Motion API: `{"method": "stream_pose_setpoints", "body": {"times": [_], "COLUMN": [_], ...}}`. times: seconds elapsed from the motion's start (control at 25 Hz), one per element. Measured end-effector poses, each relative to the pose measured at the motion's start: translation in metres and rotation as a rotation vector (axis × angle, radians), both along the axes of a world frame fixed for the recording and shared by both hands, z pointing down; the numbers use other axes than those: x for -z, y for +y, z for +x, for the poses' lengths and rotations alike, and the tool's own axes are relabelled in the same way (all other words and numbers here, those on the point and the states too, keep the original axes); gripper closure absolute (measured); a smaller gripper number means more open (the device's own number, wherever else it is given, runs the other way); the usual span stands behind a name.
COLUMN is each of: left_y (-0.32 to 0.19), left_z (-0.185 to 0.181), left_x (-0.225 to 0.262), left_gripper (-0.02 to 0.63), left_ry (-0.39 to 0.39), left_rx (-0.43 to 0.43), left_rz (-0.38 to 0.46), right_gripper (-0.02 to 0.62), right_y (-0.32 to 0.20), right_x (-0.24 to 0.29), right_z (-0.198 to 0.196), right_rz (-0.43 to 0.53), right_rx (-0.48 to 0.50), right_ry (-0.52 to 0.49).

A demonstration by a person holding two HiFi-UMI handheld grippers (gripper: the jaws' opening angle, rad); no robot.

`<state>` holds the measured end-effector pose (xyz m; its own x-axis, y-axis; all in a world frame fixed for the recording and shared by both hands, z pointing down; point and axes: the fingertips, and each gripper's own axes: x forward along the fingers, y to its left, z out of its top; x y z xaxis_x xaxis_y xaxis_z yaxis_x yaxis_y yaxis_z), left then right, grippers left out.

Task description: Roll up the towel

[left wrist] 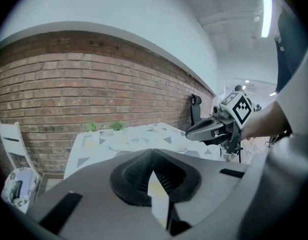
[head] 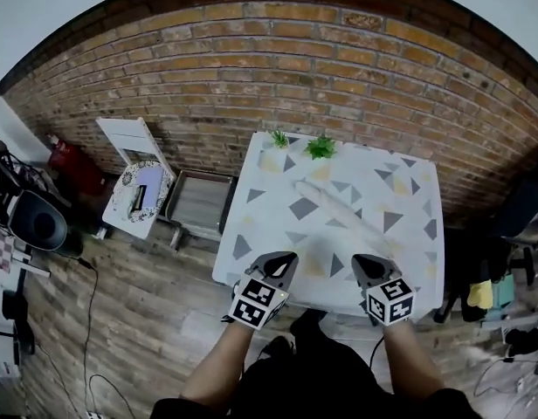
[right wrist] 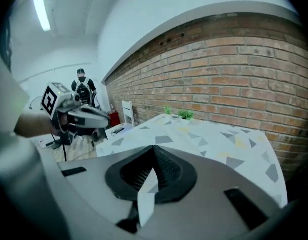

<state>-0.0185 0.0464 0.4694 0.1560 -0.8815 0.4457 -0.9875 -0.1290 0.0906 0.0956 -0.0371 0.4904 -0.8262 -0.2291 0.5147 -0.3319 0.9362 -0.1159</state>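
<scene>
The towel lies as a long pale roll, slanting across the middle of the table, whose cloth is white with grey triangles. In the left gripper view the roll shows just past my jaw tips. My left gripper hovers over the table's near edge, left of the roll's near end, shut with nothing in it. My right gripper hovers beside it on the right, close to the roll's near end, also shut and empty. Each gripper view shows its own tips touching and the other gripper alongside.
Two small green plants stand at the table's far edge against the brick wall. A white chair with things on it and a metal frame stand left of the table. Cables lie on the wooden floor.
</scene>
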Motion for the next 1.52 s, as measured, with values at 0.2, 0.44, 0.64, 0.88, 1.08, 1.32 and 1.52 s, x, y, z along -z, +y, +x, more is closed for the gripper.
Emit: {"method": "stream_pose_setpoints", "body": {"times": [0.2, 0.44, 0.64, 0.88, 1.08, 1.32, 1.52], "left_y": [0.051, 0.079, 0.081, 0.060, 0.041, 0.021, 0.021], "left_z": [0.005, 0.008, 0.008, 0.021, 0.047, 0.083, 0.104], "left_x": [0.017, 0.045, 0.079, 0.123, 0.160, 0.168, 0.164], "left_gripper": [0.588, 0.588, 0.588, 0.588, 0.586, 0.586, 0.586], "left_ry": [0.055, 0.070, 0.022, -0.028, -0.025, -0.054, -0.059], "left_rx": [0.083, 0.130, 0.136, 0.170, 0.206, 0.188, 0.186], "left_rz": [0.067, 0.137, 0.192, 0.233, 0.304, 0.297, 0.287], "right_gripper": [0.578, 0.578, 0.580, 0.580, 0.580, 0.580, 0.580], "right_y": [0.051, 0.073, 0.069, 0.049, 0.033, 0.031, 0.030], "right_x": [0.038, 0.085, 0.119, 0.171, 0.200, 0.202, 0.193], "right_z": [0.025, 0.041, 0.047, 0.067, 0.098, 0.125, 0.149], "right_rz": [-0.037, 0.008, 0.116, 0.152, 0.268, 0.300, 0.283], "right_rx": [-0.047, -0.046, -0.031, -0.015, 0.006, 0.014, 0.006], "right_ry": [-0.082, -0.147, -0.198, -0.323, -0.364, -0.370, -0.369]}}
